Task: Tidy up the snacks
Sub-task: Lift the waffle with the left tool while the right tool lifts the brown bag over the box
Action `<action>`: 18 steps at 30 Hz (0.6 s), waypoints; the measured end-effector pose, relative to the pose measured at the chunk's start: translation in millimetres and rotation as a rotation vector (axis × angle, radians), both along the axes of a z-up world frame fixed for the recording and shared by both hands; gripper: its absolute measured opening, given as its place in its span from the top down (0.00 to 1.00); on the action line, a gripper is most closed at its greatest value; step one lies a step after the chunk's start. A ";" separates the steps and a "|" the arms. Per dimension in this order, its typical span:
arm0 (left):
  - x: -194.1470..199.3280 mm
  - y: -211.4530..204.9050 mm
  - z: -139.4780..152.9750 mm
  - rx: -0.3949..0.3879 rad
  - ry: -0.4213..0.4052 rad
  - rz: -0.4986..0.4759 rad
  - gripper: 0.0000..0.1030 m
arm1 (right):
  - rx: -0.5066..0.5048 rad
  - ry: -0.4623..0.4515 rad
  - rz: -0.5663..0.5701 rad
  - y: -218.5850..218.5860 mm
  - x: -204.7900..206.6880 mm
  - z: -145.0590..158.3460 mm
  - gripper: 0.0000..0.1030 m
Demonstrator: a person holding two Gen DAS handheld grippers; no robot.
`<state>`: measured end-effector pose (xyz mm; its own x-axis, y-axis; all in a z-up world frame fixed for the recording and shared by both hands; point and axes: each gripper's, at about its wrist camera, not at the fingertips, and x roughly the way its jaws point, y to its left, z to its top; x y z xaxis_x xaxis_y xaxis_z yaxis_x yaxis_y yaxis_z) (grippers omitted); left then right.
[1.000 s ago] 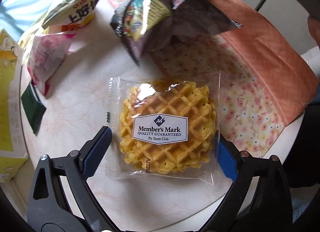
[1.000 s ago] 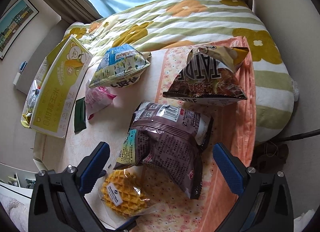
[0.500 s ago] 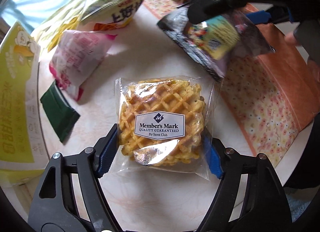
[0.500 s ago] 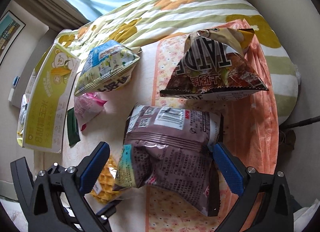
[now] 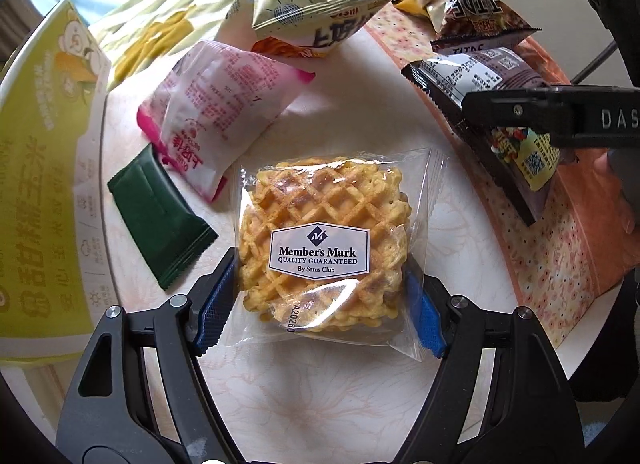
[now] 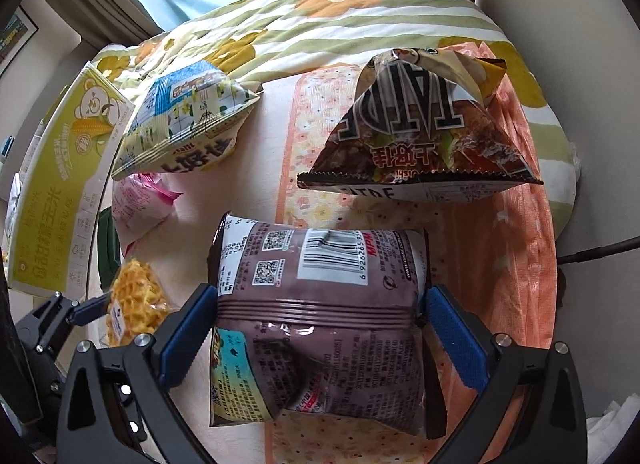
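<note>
A: Left gripper (image 5: 320, 304) clamping the waffle packet (image 5: 324, 248) on the near table (image 5: 312, 404); carrying it left?

B: Likely; right gripper (image 6: 320, 336) squeezing the brown bag (image 6: 320, 324) by its sides over the orange cloth (image 6: 516, 264); lifted or resting, hard telling.

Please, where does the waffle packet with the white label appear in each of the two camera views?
Left wrist view: the waffle packet sits low in the centre, between the blue pads of the left tongs.
Right wrist view: it is at the lower left edge, partly hidden.
Shared landmark: the pink packet lies just beyond it.
</note>
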<state>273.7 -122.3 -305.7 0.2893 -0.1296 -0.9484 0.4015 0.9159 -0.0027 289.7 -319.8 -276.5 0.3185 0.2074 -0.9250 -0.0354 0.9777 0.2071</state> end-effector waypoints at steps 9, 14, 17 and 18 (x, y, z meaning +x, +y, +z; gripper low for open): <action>-27.7 -21.6 17.3 -0.005 -0.013 0.026 0.29 | -0.068 -0.026 0.033 8.0 -4.1 -9.5 0.00; -30.7 -19.8 26.4 -0.004 -0.041 0.047 0.29 | -0.094 -0.045 0.101 19.9 -12.3 -6.6 0.18; -34.9 -18.4 38.5 -0.010 -0.067 0.067 0.29 | -0.065 -0.055 0.096 16.8 -18.9 1.4 0.25; -36.5 -18.2 42.1 -0.011 -0.073 0.073 0.29 | -0.049 -0.058 0.097 15.2 -21.5 6.1 0.25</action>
<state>237.2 -140.5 -263.6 0.3669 -0.1157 -0.9230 0.3330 0.9428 0.0142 268.1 -304.7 -270.4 0.3525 0.1946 -0.9153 -0.1408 0.9780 0.1538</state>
